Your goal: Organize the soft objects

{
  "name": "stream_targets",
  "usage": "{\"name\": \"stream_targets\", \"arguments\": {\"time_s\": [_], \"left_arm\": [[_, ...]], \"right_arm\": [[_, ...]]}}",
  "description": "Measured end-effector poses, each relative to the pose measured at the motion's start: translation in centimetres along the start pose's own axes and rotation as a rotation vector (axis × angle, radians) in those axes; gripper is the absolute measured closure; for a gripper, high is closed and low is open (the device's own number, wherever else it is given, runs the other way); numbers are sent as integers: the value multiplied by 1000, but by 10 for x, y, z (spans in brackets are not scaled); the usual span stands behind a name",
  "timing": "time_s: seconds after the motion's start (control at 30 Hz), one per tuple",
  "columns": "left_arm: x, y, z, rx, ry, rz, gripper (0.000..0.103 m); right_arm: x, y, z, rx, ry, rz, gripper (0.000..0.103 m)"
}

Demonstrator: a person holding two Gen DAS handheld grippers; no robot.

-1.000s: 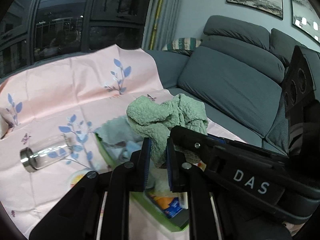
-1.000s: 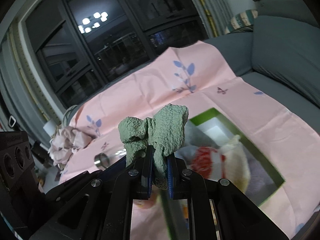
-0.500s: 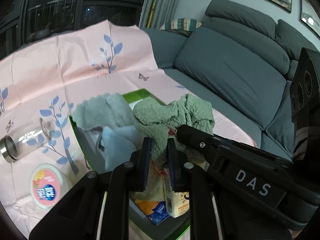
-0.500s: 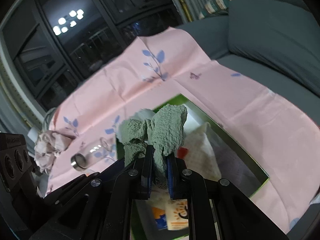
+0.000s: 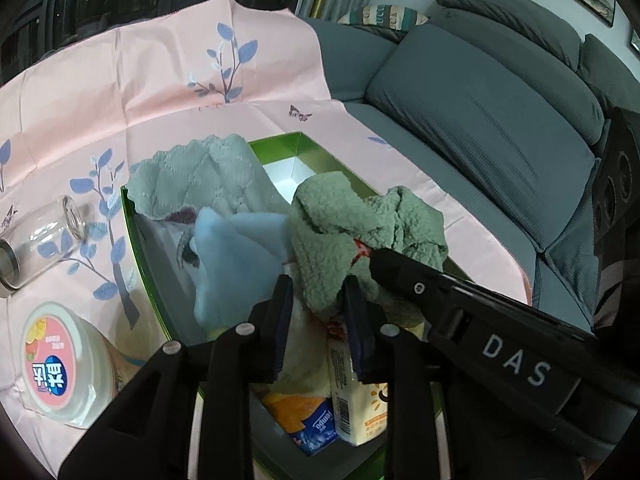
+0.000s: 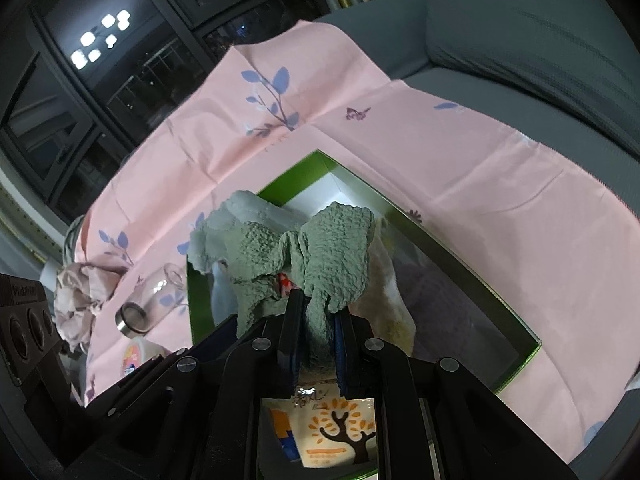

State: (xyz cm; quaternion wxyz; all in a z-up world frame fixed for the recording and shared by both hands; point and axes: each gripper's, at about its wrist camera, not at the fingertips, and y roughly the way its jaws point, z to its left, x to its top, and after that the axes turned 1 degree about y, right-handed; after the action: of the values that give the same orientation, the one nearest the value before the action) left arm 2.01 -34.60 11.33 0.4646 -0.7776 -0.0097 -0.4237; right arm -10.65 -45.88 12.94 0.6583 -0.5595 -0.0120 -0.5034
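A crumpled green towel (image 5: 332,220) hangs over the open green box (image 5: 276,148), held from two sides. My left gripper (image 5: 318,304) has its jaws opening. The towel's lower fold still hangs between them, but a gap shows beside the left pad. My right gripper (image 6: 318,320) is shut on another fold of the same towel (image 6: 340,240). Its black body marked DAS (image 5: 500,344) crosses the left wrist view from the right. Inside the box (image 6: 516,360) lie a pale grey-green cloth (image 5: 200,176), a light blue cloth (image 5: 240,252) and a cream cloth (image 6: 396,304).
A drink carton (image 6: 336,432) and a tissue packet (image 5: 316,420) sit in the box's near end. On the pink leaf-print sheet (image 5: 160,80) left of the box lie a glass jar (image 5: 36,248) and a pink-lidded tub (image 5: 52,360). A grey sofa back (image 5: 480,120) rises at the right.
Both grippers have come down with the green towel, from above the sheet to just over the box. The left jaws have spread apart; the right jaws stay clamped.
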Motion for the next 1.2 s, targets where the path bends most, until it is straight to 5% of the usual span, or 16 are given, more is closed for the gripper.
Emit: {"name": "stream_targets", "arguments": {"time_s": [0.07, 0.17, 0.23, 0.3, 0.43, 0.53, 1.2], "left_arm": [[0, 2, 0, 11, 0, 12, 69], [1, -2, 2, 23, -17, 12, 50], [2, -8, 4, 28, -23, 7, 33], [0, -18, 4, 28, -17, -8, 23], [-2, -38, -5, 63, 28, -47, 17], [-1, -54, -7, 131, 54, -70, 1], [-21, -116, -10, 160, 38, -139, 1]], "right_arm": [[1, 1, -3, -13, 15, 7, 89], [3, -3, -6, -38, 41, 5, 75], [4, -8, -9, -64, 46, -12, 47], [4, -15, -11, -66, 46, -35, 35], [4, -26, -3, -40, 19, -65, 26], [2, -39, 5, -53, -6, -105, 12], [-16, -107, 29, -163, -107, -257, 7]]}}
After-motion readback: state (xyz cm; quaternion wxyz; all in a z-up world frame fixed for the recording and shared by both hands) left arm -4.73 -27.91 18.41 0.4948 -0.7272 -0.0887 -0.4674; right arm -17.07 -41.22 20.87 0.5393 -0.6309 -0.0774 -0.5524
